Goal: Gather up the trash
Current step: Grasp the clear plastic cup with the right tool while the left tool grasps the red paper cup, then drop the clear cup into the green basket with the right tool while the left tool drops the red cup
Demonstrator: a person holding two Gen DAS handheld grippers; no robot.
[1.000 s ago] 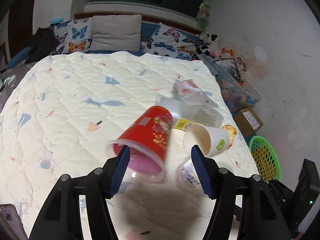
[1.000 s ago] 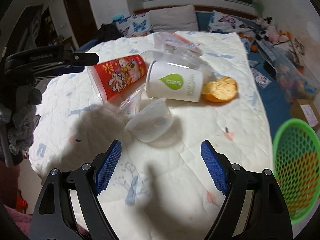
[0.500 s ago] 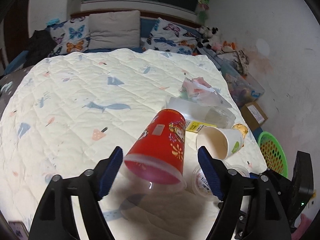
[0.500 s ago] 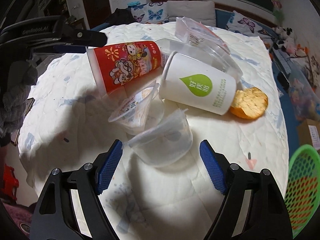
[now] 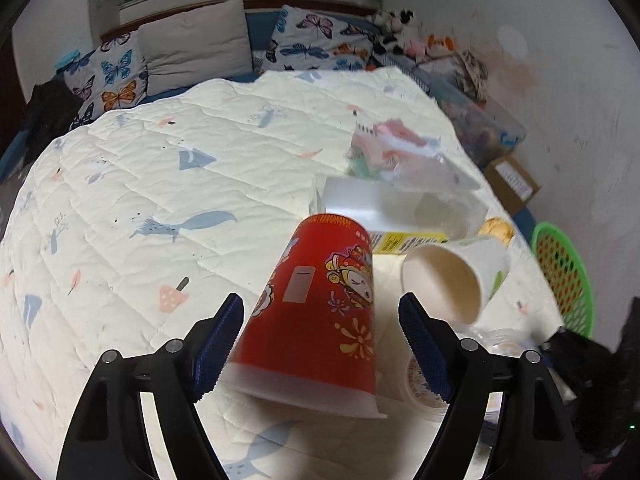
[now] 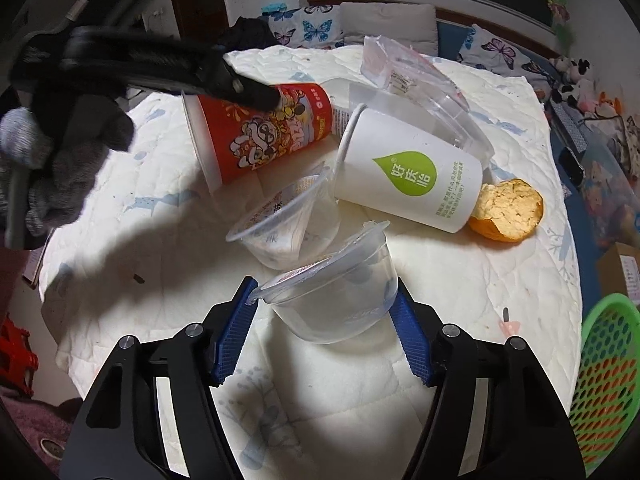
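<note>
A pile of trash lies on the quilted bed. A red noodle cup (image 5: 324, 312) lies on its side between the fingers of my open left gripper (image 5: 322, 344); it also shows in the right wrist view (image 6: 264, 136). A white paper cup (image 6: 408, 172) lies beside it, with an orange peel (image 6: 506, 210) at its base. My open right gripper (image 6: 324, 320) straddles a clear plastic cup (image 6: 336, 300); its pads stand close beside it. A second clear cup (image 6: 288, 216) lies just beyond.
A green mesh basket (image 6: 608, 376) stands on the floor at the bed's right; it also shows in the left wrist view (image 5: 564, 272). A clear bag and box (image 5: 400, 184) lie behind the cups. Pillows (image 5: 192, 52) lie at the headboard.
Both grippers have moved forward. The red cup now lies between the left fingers, and the clear cup between the right fingers.
</note>
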